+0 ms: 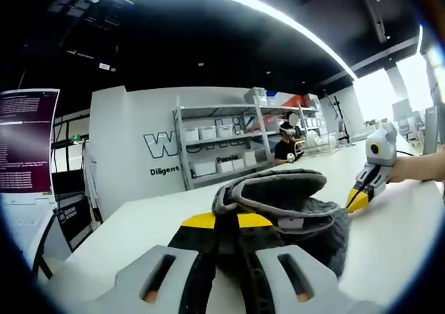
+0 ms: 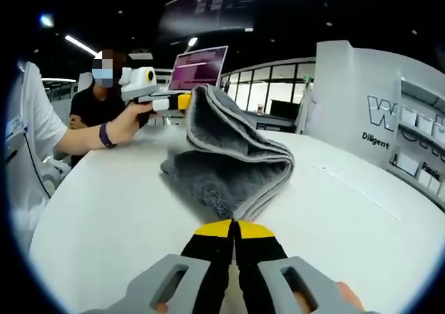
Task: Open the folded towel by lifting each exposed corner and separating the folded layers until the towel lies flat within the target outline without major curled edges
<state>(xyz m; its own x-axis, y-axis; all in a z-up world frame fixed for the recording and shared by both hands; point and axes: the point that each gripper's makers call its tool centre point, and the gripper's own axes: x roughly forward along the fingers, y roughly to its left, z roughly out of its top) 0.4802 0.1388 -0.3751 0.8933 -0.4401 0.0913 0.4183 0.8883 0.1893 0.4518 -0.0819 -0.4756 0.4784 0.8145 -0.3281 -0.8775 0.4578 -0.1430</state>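
Towel (image 2: 229, 168), grey, plush pile with a paler stitched hem, folded in several layers and lying on a white table (image 2: 111, 210); one layer is raised and arched over the rest. No target outline can be made out on the tabletop. Left gripper (image 1: 226, 220): yellow-tipped black jaws pressed onto a fold of the towel, which bulges just past the tips; in the right gripper view the same tool (image 2: 182, 102) is held by a hand (image 2: 132, 123) and pinches the top edge of the lifted layer. Right gripper (image 2: 234, 227): jaws pressed together at the towel's near edge; whether cloth lies between the tips cannot be told. In the left gripper view it sits (image 1: 359, 199) at the towel's far side, tip touching or just beside the hem. Handling, as a judgement: light, soft, limp, not fragile, not slippery; layers will sag and drag one another, so hold is best taken at an exposed corner on the hem. Writing: wall lettering (image 1: 163, 169) reads "Diligent", with a large "W" above; further letters hidden by shelves (image 1: 222, 147). Monitor (image 1: 26, 140) text too small to read.
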